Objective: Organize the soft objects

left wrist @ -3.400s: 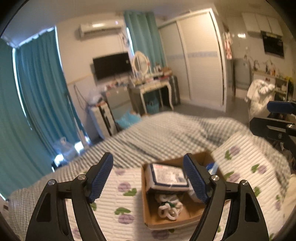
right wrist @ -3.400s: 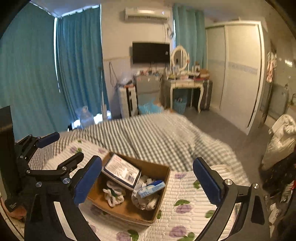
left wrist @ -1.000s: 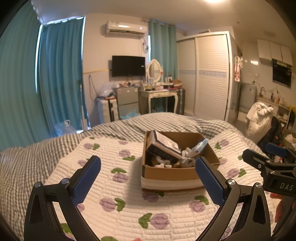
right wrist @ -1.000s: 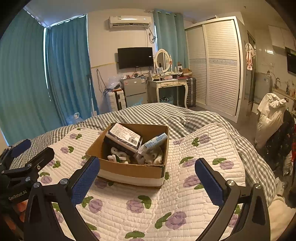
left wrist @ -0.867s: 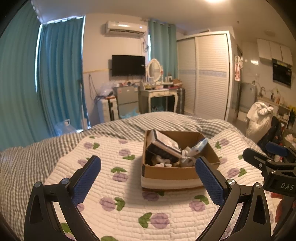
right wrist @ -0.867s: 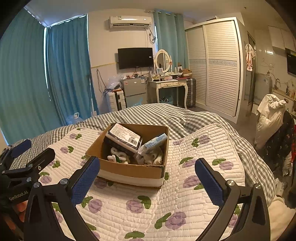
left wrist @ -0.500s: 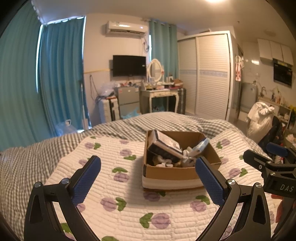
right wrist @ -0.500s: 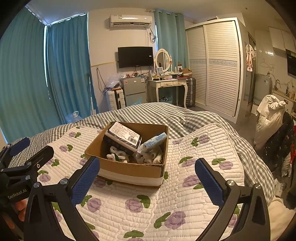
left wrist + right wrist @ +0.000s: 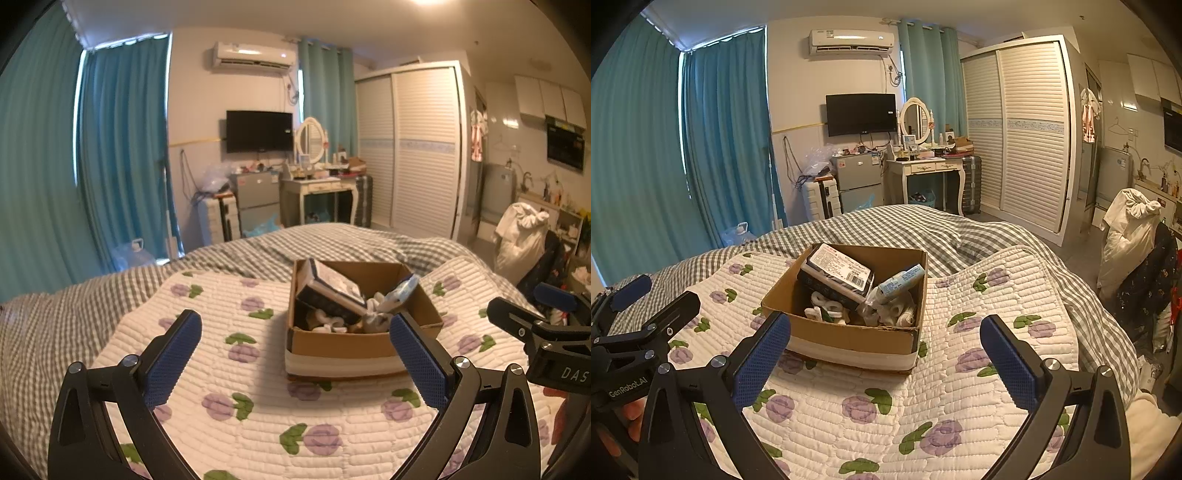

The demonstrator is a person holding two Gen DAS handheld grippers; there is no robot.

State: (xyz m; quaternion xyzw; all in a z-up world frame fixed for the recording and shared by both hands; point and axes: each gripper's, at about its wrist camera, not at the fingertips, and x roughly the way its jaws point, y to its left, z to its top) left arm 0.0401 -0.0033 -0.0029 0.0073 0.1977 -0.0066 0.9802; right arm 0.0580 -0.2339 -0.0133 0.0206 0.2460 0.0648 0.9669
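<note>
Left wrist view: the left gripper (image 9: 295, 350) stood wide and empty, and right of centre the brown cardboard box (image 9: 354, 345) of soft items sat on the white quilt with purple roses (image 9: 229, 369). At the right edge the right gripper (image 9: 554, 314) read "DAS".

Right wrist view: the right gripper (image 9: 885, 350) gaped wide, empty, with the box (image 9: 849, 338) at centre holding a barcoded white-labelled dark packet (image 9: 836, 275). At lower left the left gripper (image 9: 635, 310) read "GenRobot.AI".

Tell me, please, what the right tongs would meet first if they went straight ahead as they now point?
Probably the cardboard box: its near wall sits between the open right tongs, resting on the floral quilt. Depth is uncertain, so they might brush the quilt first.
</note>
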